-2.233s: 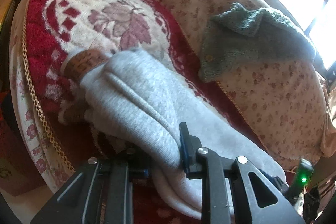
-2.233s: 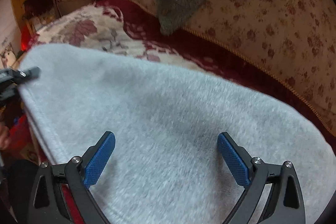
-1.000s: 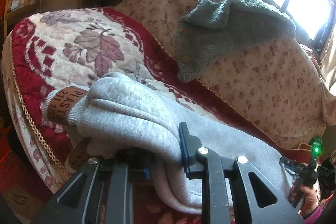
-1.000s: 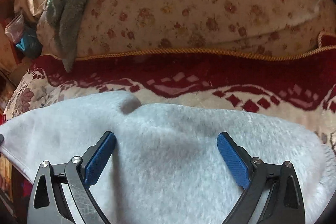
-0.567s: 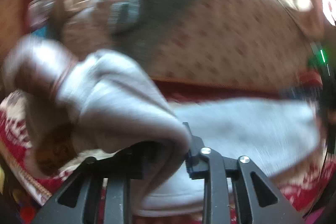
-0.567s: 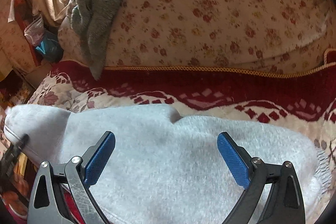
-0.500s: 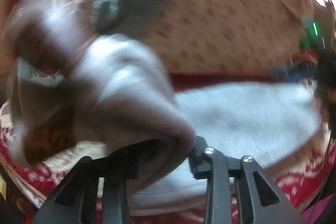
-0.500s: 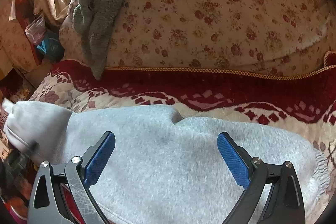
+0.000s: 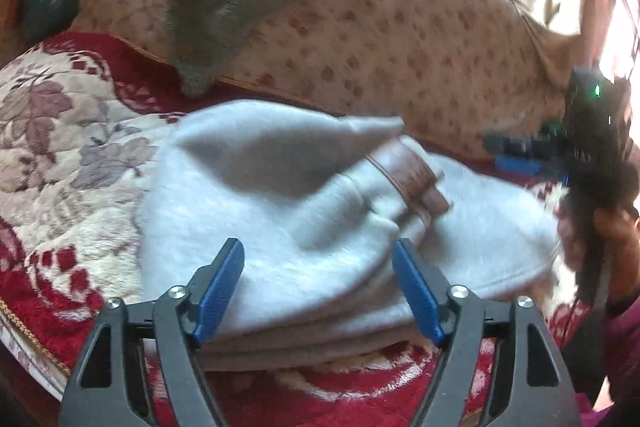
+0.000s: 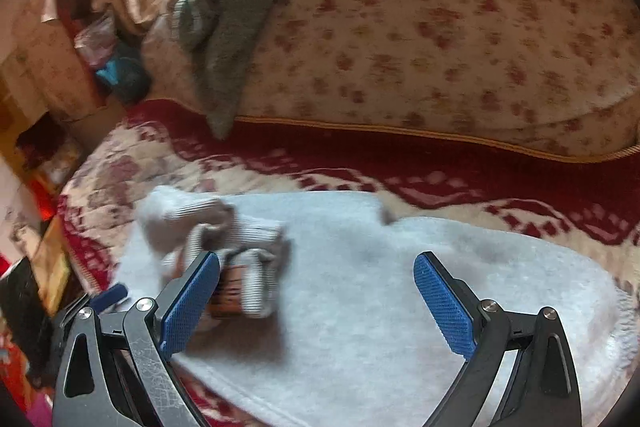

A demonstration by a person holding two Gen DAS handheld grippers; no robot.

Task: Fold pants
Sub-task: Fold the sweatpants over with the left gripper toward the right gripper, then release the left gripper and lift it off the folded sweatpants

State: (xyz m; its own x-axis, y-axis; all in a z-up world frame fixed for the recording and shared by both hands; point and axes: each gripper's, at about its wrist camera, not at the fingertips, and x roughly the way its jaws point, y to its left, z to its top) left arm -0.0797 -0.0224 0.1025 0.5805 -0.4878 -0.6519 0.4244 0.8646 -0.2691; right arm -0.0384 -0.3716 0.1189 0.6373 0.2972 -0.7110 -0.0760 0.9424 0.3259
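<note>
Left gripper point(image 9: 318, 291), jaws just opened wide and gripping nothing, poised low over the grey pants point(image 9: 280, 247) at the moment of release. Blue pads point(image 9: 218, 287) well apart either side of a soft ridge of fleece, neither one visibly pressing it; folded-over layers stacked directly beneath, edges showing as three or four bands below the jaws. Ahead and to the right of these jaws, ribbed cuffs with a brown band point(image 9: 412, 173) flopped on top of the body of the garment, likely thrown there to bring the leg ends across and halve the length. Landing looks loose and blurred rather than squared.

Right gripper point(image 10: 316, 301) also spread wide and holding nothing, hovering just above the far end of the same pants point(image 10: 380, 287), probably placed there to pin or smooth the base layer while the fold comes over. Same cuffs point(image 10: 240, 247) bunched just beyond its left pad.

Beneath both tools, red and cream patterned blanket point(image 9: 60, 155) serving as the folding surface. Beyond, floral cushion point(image 10: 460, 27) with a grey-green towel point(image 10: 236, 7) draped over it, well clear of the work. First fold seemingly laid; straightening of the cuffs judged still to come.
</note>
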